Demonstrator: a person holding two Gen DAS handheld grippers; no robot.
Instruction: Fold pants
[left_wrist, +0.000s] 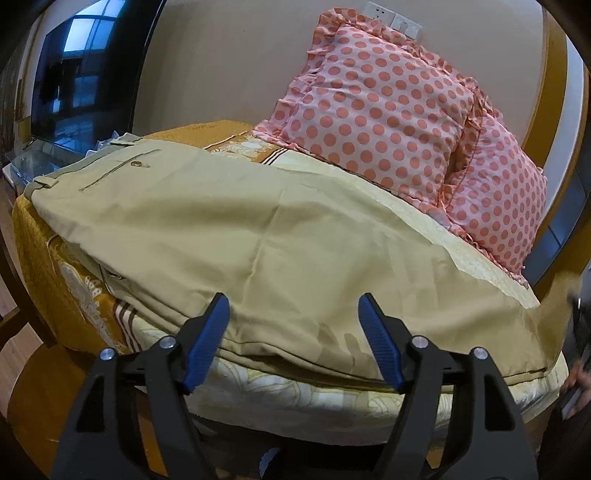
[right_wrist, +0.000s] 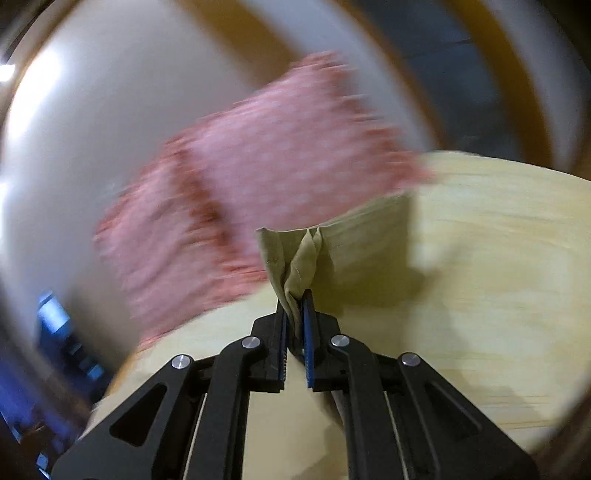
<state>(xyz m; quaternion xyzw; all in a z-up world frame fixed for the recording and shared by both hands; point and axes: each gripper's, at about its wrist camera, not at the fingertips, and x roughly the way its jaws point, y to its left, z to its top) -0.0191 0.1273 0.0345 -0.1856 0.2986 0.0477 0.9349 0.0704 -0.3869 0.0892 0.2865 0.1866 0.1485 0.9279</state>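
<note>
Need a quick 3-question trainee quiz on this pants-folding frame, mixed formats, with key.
1. True or false: the left gripper is shut on the pants.
2. Which gripper holds a bunched piece of cloth? A) left B) right C) neither
3. Fill in: the dotted pink things at the far side of the bed are ___.

Key: 1 false, it is open above the near edge. 2 B, shut on a beige fold. 3 pillows.
</note>
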